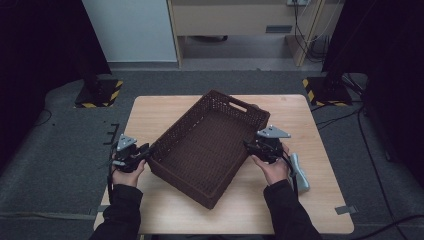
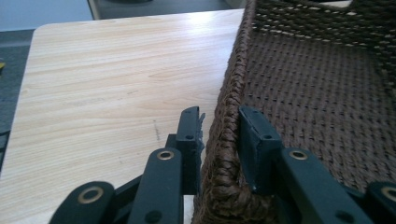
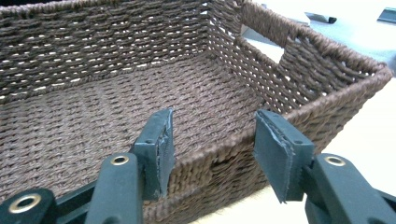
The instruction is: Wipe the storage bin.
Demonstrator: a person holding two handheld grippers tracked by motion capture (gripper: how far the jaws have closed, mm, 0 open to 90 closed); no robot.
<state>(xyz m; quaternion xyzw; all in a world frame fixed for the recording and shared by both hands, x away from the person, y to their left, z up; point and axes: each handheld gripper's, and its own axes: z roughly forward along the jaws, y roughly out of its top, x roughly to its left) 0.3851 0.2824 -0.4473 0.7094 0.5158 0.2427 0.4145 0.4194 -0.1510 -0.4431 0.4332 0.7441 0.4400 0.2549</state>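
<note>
My left claw [image 2: 218, 128] pinches the brown woven basket [image 1: 207, 146] wall; my right claw [image 3: 212, 154] straddles the opposite rim, jaws apart (not yet gripping). The basket sits mid-table, askew; lifting remains, I judge.

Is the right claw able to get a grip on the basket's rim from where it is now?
Probably yes. The right claw is open, one jaw inside the basket wall and one outside, with nothing between them except the rim.
</note>
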